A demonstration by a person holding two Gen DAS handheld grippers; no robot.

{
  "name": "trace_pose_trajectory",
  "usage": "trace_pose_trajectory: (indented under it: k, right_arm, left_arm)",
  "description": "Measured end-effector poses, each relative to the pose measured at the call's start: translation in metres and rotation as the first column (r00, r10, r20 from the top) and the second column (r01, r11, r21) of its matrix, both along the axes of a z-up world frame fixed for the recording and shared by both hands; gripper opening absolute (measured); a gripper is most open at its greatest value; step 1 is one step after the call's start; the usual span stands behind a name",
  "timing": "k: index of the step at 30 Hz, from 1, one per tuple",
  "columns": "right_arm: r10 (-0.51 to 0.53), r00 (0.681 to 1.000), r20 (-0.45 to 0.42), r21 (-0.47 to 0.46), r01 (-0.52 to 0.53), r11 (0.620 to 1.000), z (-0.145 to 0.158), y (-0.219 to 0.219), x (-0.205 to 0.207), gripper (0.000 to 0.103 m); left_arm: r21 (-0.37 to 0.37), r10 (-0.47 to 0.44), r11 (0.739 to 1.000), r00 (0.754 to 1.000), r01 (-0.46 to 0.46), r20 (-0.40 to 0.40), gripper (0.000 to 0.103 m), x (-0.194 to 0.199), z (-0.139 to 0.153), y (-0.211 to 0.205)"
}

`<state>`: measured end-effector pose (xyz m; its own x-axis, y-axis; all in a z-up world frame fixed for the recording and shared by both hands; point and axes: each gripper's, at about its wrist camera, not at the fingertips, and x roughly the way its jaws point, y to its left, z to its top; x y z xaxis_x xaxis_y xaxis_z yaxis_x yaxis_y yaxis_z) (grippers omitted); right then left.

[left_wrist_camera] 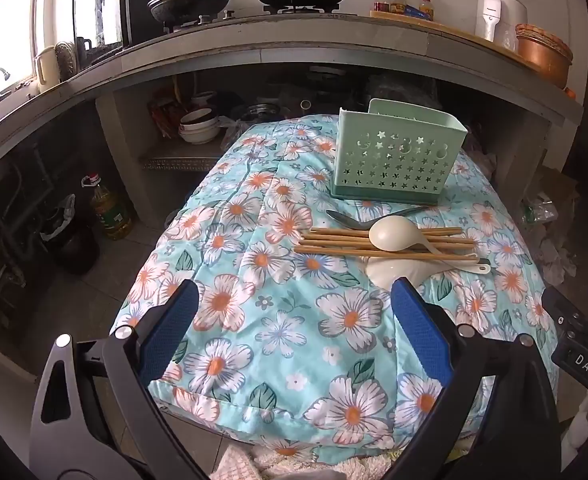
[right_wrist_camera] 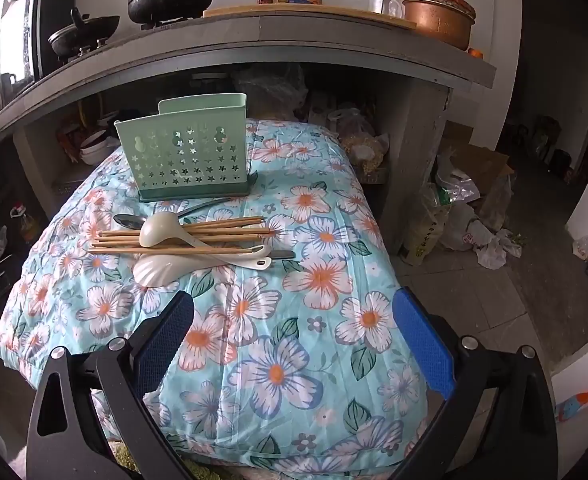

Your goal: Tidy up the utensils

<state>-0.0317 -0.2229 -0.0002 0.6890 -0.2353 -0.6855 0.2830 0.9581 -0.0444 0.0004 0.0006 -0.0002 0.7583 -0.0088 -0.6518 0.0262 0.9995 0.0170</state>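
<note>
Bamboo chopsticks (left_wrist_camera: 382, 240): they lie in a loose bundle ahead of my fingers, beyond both tips, mixed into the utensil pile.
Pile contents: a cream ladle (left_wrist_camera: 390, 233) rests on top of the chopsticks, a white scalloped spoon (left_wrist_camera: 394, 270) lies nearest me under them, and a dark metal spoon (left_wrist_camera: 350, 221) lies on the far side.
Holder: the mint green caddy (left_wrist_camera: 398, 160) with star cut-outs stands upright just behind the pile, farther from my fingers than any utensil; what it holds I cannot tell.
Surface: everything sits on the floral quilt (left_wrist_camera: 278, 312), which drapes over something I cannot see.
Left gripper (left_wrist_camera: 294, 300): my fingers stand wide apart, nothing between them, hovering over bare quilt short of the pile and slightly to its left.
Right gripper (right_wrist_camera: 294, 312): also spread wide and empty, with the pile ahead and off to the left of my fingers.
Step in hand: I judge this as the start, the approach before a first pick; no utensil appears to be in the caddy yet.
Next move: I would reach forward and take the ladle first, since it pins the chopsticks.
Care needed: the soft quilt gives under pressure, so thin chopsticks may need a low, pinching approach.
</note>
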Motion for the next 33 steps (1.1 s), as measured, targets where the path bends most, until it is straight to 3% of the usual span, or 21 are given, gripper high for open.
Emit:
trace_pose_trajectory:
  k: [33]
  right_arm:
    - [0.000,1.000,0.006,0.004,0.000,1.000,0.0006,0.0000,0.0001,0.097]
  left_arm:
    - [-0.001,-0.002,1.000,1.000,0.002,-0.012,0.093,0.0022,-0.0030,-0.0030]
